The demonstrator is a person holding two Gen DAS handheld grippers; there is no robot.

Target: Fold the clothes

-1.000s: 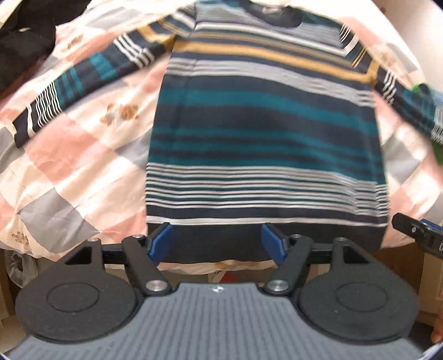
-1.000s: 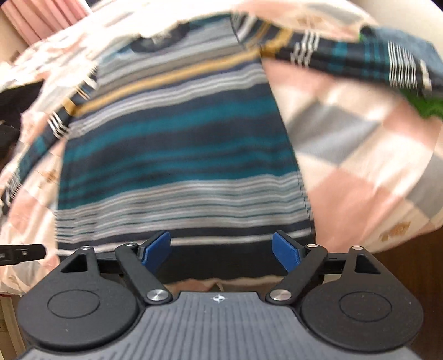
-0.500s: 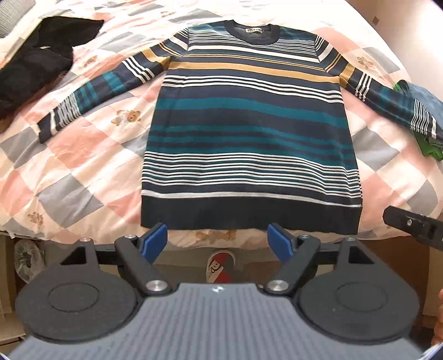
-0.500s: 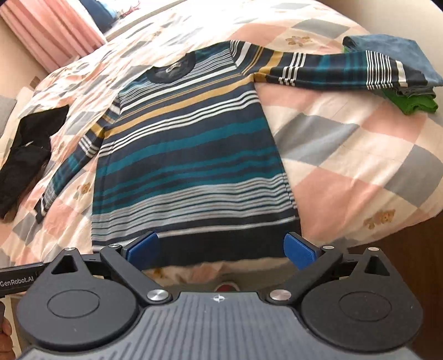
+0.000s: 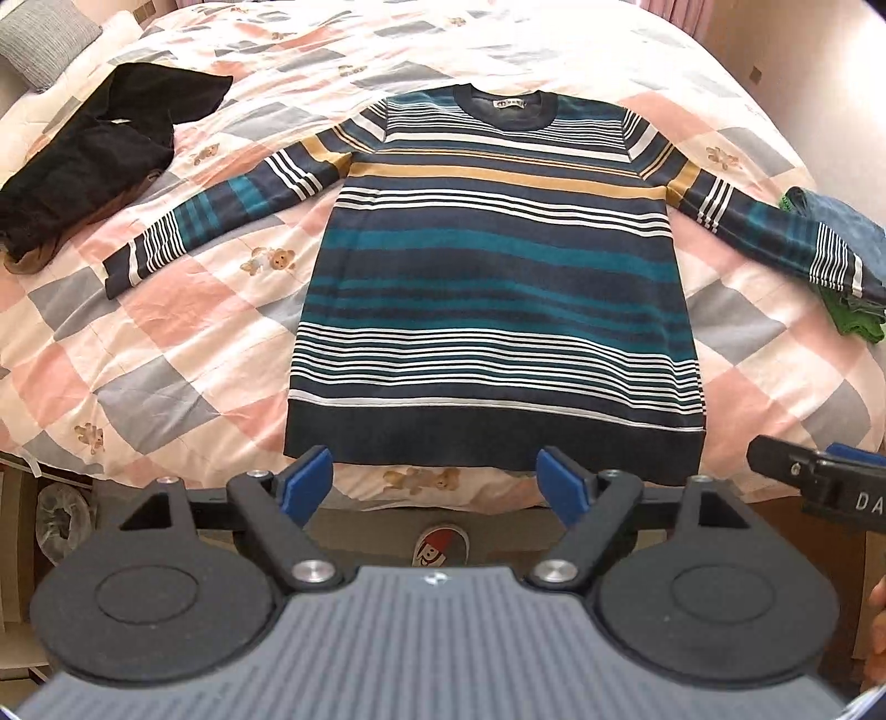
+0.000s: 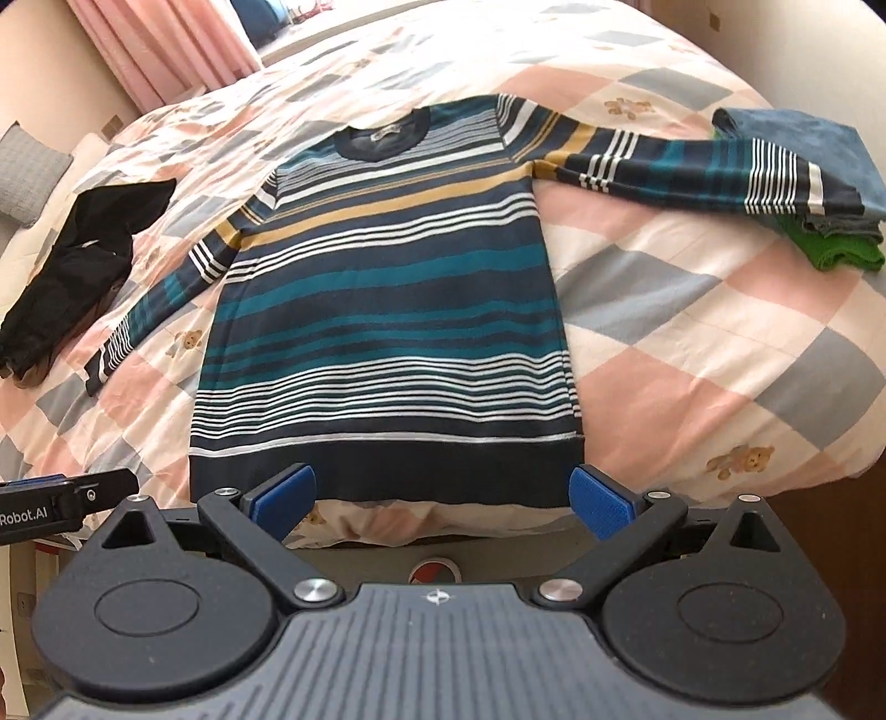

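Striped sweater (image 5: 498,277) spread flat, front up, on checked quilt (image 5: 166,354) in pink, grey and cream squares with small bear prints; collar at far end, dark hem band near bed's front edge. Both sleeves stretched out sideways and slightly toward the front edge. Cuff of sleeve on right of frame resting atop folded stack (image 6: 814,183) of blue over green cloth; other cuff lying on bare quilt, well apart from black garment (image 5: 94,171) crumpled near the far left corner. Grey pillow (image 5: 44,39) just beyond black garment. Pink curtain (image 6: 171,44) at top left in right wrist view. Left gripper (image 5: 437,482) hovering just off bed's front edge, in front of hem, blue pads (image 5: 307,484) spread fairly wide with nothing between them, hem not touched. Right gripper (image 6: 440,501) likewise in front of hem, pads (image 6: 601,501) spread very wide, nearly spanning hem's right half, empty, clear of fabric. Tip of each gripper visible at edge of the other's view. Round red-and-white object (image 5: 441,545) on floor below bed edge, identity unclear.
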